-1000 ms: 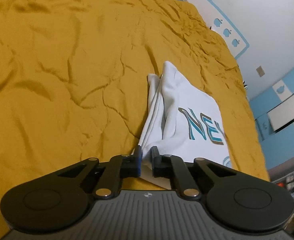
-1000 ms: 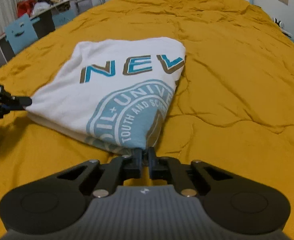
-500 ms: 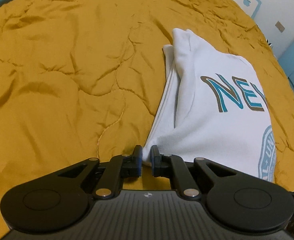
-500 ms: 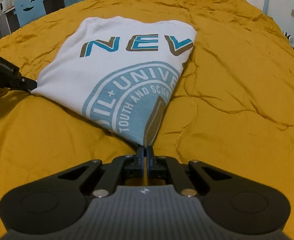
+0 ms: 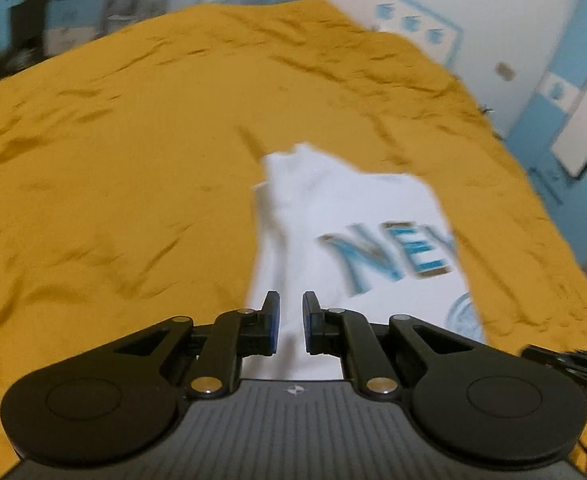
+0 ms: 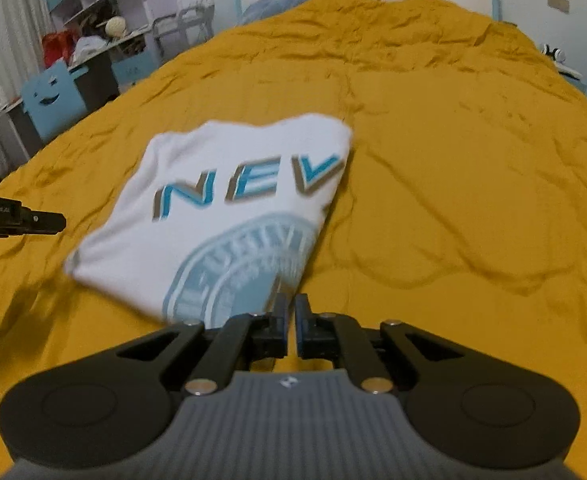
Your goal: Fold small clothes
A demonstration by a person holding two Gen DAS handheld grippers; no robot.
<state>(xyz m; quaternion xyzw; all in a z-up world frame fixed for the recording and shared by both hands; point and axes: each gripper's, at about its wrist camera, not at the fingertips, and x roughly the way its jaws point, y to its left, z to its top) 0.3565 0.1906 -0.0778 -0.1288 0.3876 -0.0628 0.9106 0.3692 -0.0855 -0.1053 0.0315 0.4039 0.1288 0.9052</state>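
A folded white T-shirt (image 5: 353, 216) with blue "NEV" lettering and a round blue print lies flat on the yellow bedspread (image 5: 113, 160); it also shows in the right wrist view (image 6: 233, 160). My left gripper (image 5: 288, 308) hovers over its near left edge, open by a narrow gap with no cloth between the pads. From the right wrist view the left gripper (image 6: 53, 222) is clear of the shirt's corner. My right gripper (image 6: 291, 308) is shut, and the shirt's near right corner lies just beyond its tips. Both views are blurred.
The bedspread (image 6: 453, 200) spreads wide to the right and beyond the shirt. A blue chair (image 6: 49, 96), a cluttered desk (image 6: 93, 48) and shelves stand past the bed's left edge. White and blue walls close off the head end.
Both grippers have lifted and drawn back from the shirt. The left jaws have parted and let go of the left corner. The right corner has left the right gripper, and the shirt lies flat.
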